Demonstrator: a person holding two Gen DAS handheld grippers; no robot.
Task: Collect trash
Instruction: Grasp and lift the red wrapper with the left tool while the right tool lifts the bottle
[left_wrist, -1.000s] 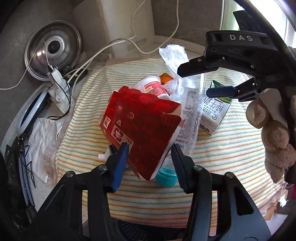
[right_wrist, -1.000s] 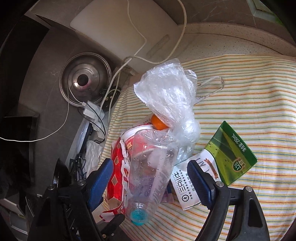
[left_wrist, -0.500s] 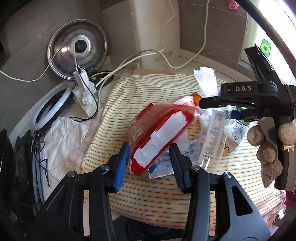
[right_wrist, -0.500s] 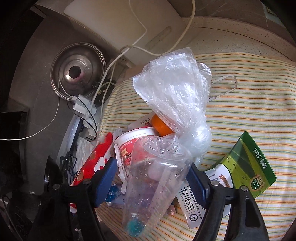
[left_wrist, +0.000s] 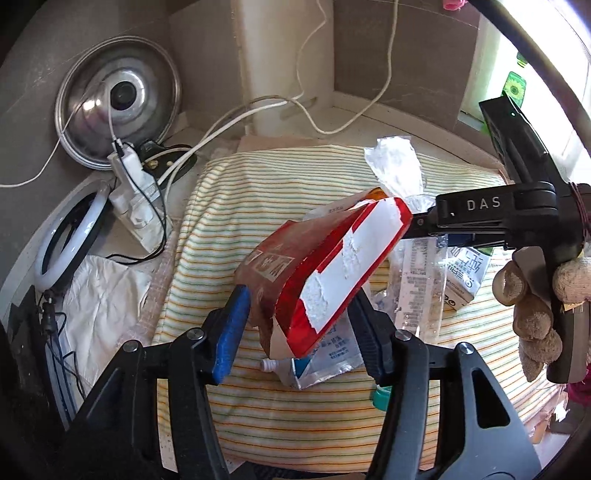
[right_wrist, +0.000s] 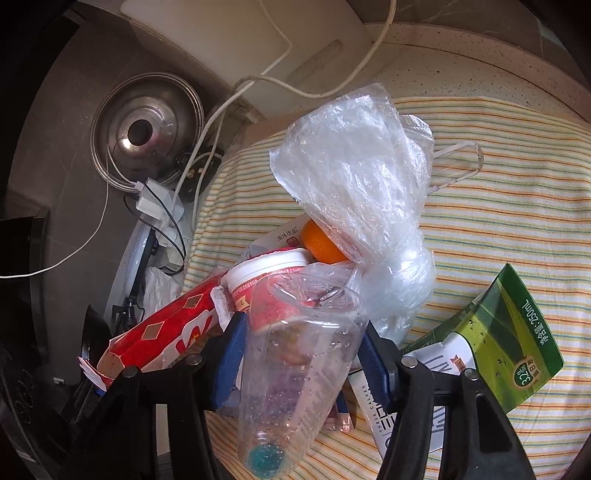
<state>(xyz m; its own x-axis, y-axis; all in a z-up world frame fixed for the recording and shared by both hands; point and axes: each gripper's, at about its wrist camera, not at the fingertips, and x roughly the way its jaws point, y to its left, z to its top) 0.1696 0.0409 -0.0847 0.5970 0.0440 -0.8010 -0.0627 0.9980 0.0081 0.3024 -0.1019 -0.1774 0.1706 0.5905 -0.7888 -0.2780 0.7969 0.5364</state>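
Left tool (left_wrist: 295, 325) clamps the red carton (left_wrist: 325, 273); right tool (right_wrist: 301, 356), closing, straddles the clear cup (right_wrist: 295, 373).

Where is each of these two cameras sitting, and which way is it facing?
Left wrist view: on the left gripper, looking down along its fingers at the red carton it holds over the striped cloth; a gloved hand with the right gripper shows at right.
Right wrist view: on the right gripper, looking down at the clear plastic cup between its closing fingers; no hand shows.
Both share the carton, the cloth, the milk box and the metal lid.
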